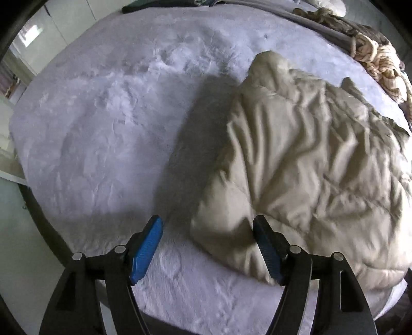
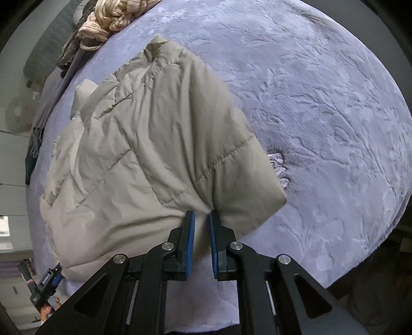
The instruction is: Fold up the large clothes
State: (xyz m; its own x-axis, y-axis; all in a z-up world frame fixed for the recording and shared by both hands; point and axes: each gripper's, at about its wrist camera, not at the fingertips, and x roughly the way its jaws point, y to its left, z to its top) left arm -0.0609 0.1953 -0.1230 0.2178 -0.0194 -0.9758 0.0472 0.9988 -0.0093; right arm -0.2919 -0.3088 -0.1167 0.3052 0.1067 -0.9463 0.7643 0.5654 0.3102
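Fingers of the right gripper [image 2: 201,214] are pinching the beige jacket [image 2: 144,144] hem at lower centre, probably lifting it for a fold; the left gripper [image 1: 208,232] is hovering released beside it on the bed [image 1: 103,128].

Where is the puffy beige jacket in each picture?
Left wrist view: the puffy beige jacket fills the right half, lying on the purple blanket, its near corner between the open left gripper fingers.
Right wrist view: the jacket fills the left and middle, its hem pinched by the right gripper.
Shared landmark: the knotted cream rope bundle at the bed's far edge.
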